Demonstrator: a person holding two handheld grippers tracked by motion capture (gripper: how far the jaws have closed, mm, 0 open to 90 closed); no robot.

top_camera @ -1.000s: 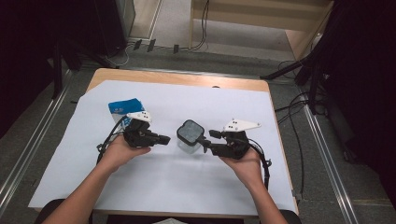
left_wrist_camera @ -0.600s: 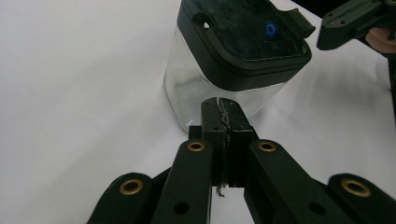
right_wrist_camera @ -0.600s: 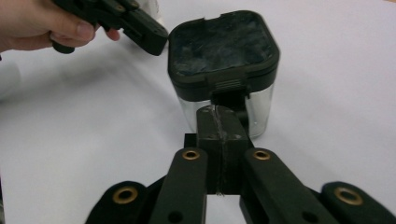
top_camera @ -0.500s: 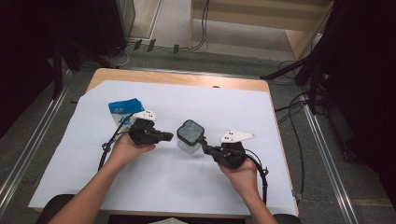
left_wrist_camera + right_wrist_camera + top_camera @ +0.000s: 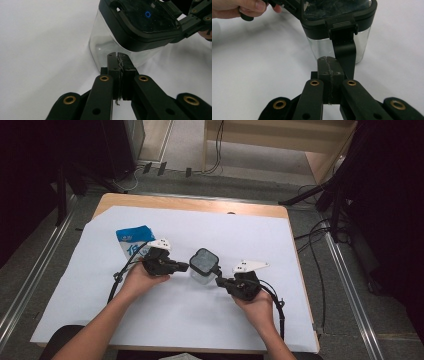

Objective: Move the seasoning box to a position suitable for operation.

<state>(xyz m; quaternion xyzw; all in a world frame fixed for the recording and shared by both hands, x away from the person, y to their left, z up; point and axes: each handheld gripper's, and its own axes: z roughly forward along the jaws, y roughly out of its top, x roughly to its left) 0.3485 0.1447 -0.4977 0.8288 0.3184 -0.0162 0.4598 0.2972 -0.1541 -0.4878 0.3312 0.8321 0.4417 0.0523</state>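
Note:
A clear container (image 5: 202,274) with a dark lid (image 5: 204,261) stands mid-table on the white sheet. My left gripper (image 5: 186,267) is at its left side, jaws shut and empty, tips almost touching the clear wall (image 5: 105,45); the same gripper (image 5: 118,56) sees the lid (image 5: 140,22) with a small blue ring above its tips. My right gripper (image 5: 218,281) is at the container's near right corner, shut. In the right gripper view, a black latch (image 5: 343,41) hangs open from the lid (image 5: 337,12) just behind the tips of that gripper (image 5: 328,61).
A blue and white pouch (image 5: 131,241) lies flat behind the left hand. The white sheet (image 5: 200,325) covers most of the wooden table (image 5: 190,204). Cables trail from both grippers toward the near edge. A hand (image 5: 237,7) holds the left gripper.
My right gripper has drawn back toward the near edge, its tips staying by the container. The left gripper has edged right, closer to the container. The container has not moved.

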